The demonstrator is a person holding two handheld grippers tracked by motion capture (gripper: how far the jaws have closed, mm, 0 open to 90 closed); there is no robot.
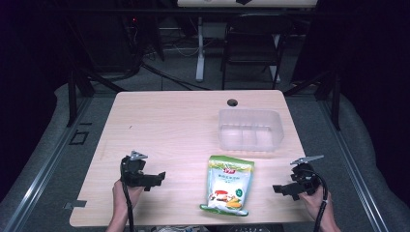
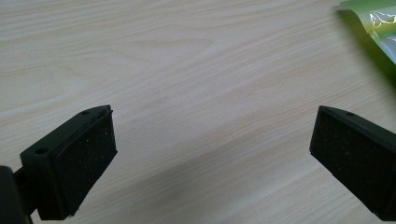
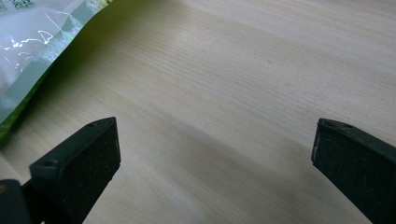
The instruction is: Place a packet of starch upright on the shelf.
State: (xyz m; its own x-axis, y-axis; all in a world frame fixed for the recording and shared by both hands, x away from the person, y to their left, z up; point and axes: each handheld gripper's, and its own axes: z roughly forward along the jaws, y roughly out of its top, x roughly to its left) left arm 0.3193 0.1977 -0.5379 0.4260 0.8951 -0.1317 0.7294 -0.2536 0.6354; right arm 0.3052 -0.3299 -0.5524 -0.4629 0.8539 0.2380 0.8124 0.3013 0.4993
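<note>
A green and white snack bag [image 1: 228, 184] lies flat on the wooden table [image 1: 169, 125] near the front edge. A clear plastic container [image 1: 249, 129] stands behind it, toward the right. My left gripper [image 1: 155, 180] rests to the left of the bag, pointing at it, jaws wide apart and empty. My right gripper [image 1: 280, 189] sits to the right of the bag, also aimed at it, open and empty. The left gripper view has the left gripper [image 2: 212, 163] over bare wood with the bag's corner [image 2: 373, 23] at top right. The right gripper view has the right gripper [image 3: 215, 163] with the bag [image 3: 32, 51] at top left.
A small dark grommet hole [image 1: 232, 102] sits near the table's far edge. Beyond the table stand a black chair [image 1: 254, 43] and a white desk leg [image 1: 199, 48]. Dark frame bars flank the table on both sides.
</note>
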